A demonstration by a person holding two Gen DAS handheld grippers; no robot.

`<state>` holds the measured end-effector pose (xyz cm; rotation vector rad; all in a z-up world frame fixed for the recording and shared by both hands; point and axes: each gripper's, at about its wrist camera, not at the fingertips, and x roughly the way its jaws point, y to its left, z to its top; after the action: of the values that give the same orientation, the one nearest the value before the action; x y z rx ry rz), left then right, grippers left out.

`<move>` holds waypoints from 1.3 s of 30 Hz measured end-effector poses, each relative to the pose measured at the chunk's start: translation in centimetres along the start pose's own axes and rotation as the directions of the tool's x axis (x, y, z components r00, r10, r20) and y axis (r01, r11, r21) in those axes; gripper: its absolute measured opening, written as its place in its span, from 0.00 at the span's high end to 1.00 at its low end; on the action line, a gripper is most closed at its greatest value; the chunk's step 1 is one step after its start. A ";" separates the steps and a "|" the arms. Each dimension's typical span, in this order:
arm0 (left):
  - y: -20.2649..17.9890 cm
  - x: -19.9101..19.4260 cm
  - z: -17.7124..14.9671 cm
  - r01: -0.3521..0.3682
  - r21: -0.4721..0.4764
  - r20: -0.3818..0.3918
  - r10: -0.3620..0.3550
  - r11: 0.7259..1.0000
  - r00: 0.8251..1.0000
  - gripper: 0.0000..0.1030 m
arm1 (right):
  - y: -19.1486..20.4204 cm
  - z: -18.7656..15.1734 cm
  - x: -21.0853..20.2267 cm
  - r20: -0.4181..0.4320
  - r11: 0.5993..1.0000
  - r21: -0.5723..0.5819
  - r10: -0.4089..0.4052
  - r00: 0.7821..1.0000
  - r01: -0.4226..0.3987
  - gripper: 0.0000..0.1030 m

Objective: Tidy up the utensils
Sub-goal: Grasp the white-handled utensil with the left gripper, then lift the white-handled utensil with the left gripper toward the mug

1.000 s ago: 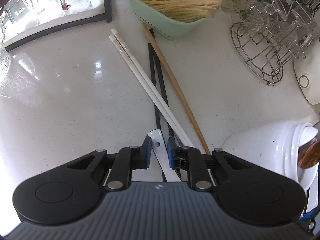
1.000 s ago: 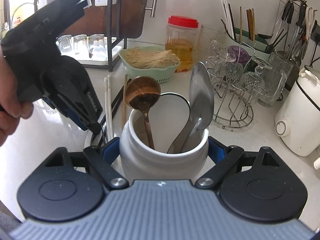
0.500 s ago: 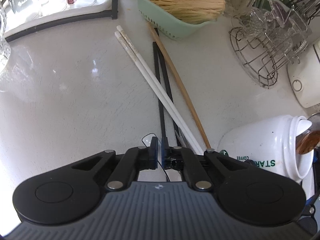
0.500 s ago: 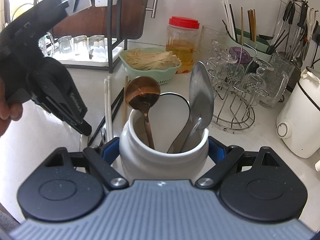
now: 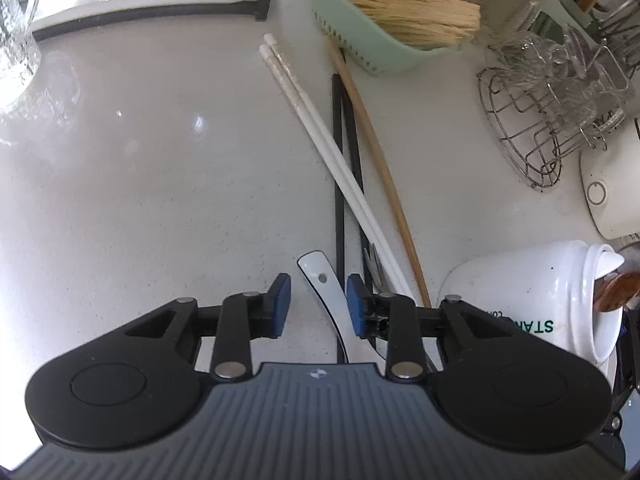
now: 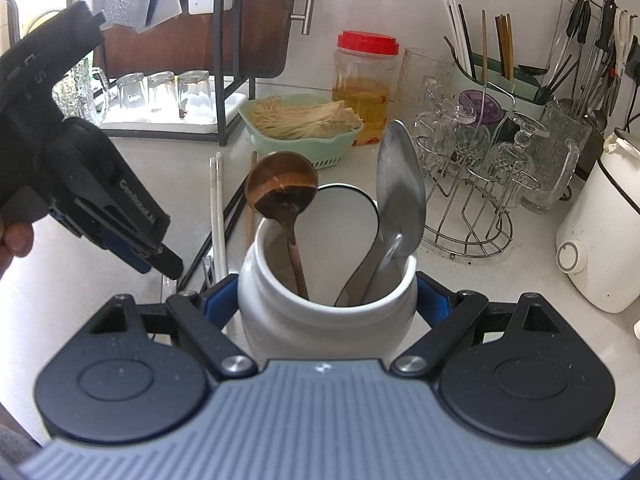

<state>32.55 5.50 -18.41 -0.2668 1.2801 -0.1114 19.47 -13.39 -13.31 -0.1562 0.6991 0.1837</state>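
On the white worktop (image 5: pixel 140 184), seen from the left wrist, the left hand-held gripper (image 5: pixel 319 304) points steeply down with its jaws opening; the white handle of a ceramic spoon (image 5: pixel 326 288) lies between the blue pads (image 5: pixel 282 304), and neither pad presses on it. Just beyond the spoon a loose bundle lies on the surface: a pair of white chopsticks (image 5: pixel 320 132) running diagonally, two black chopsticks (image 5: pixel 340 160) under them, and one wooden chopstick (image 5: pixel 376 160) on the far side, its upper end close to a mint-green basket (image 5: pixel 360 52) of pale dried strands. A wire rack (image 5: pixel 532 120) of glassware stands further off, and the white jar (image 5: pixel 516 300) appears at the lower edge beside the bundle.

From the right wrist, the right hand-held gripper (image 6: pixel 326 300) is clenched on the white jar (image 6: pixel 320 320), a blue pad pressed against each side of its body. Inside the jar stand a wooden spoon (image 6: pixel 282 188) and a metal spoon (image 6: pixel 400 188), bowls upward, with a dark-rimmed white piece behind them that I cannot identify. The left hand-held gripper (image 6: pixel 160 260) hangs tilted beside the jar, a hand (image 6: pixel 14 236) at its grip. The white chopsticks (image 6: pixel 216 200) lie on the worktop (image 6: pixel 500 288) between that gripper and the jar. A red-lidded jar (image 6: pixel 366 80) stands behind the basket (image 6: pixel 304 140).
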 end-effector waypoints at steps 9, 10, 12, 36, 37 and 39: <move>-2.0 1.1 0.2 -0.069 -0.003 -0.018 0.069 0.998 0.997 0.66 | -0.3 -0.1 0.3 -0.003 1.000 0.023 0.015 1.000 -0.015 0.11; -2.3 1.2 0.3 -0.083 0.003 -0.017 0.084 0.997 0.996 0.66 | -0.3 -0.1 0.3 -0.003 1.000 0.023 0.015 1.000 -0.015 0.11; -2.9 1.3 0.3 -0.114 0.027 -0.012 0.115 0.993 0.993 0.66 | -0.2 -0.2 0.3 -0.003 1.000 0.017 0.013 1.000 -0.013 0.11; -3.5 0.3 1.0 -0.141 0.051 0.041 0.139 0.989 0.989 0.80 | -0.2 -0.2 0.4 0.002 1.000 -0.006 0.018 1.000 -0.018 0.10; -3.5 -0.2 0.9 -0.131 0.057 0.054 0.128 0.990 0.990 0.80 | -0.2 -0.2 0.4 0.001 1.000 -0.006 0.018 1.000 -0.018 0.10; -3.6 -1.1 0.7 -0.110 0.069 0.079 0.104 0.992 0.991 0.81 | -0.2 -0.2 0.4 0.001 1.000 -0.006 0.018 1.000 -0.018 0.10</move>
<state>33.10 2.34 -16.27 -0.1375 1.2099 -0.0559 19.72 -13.58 -13.75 -0.1557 0.6987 0.2031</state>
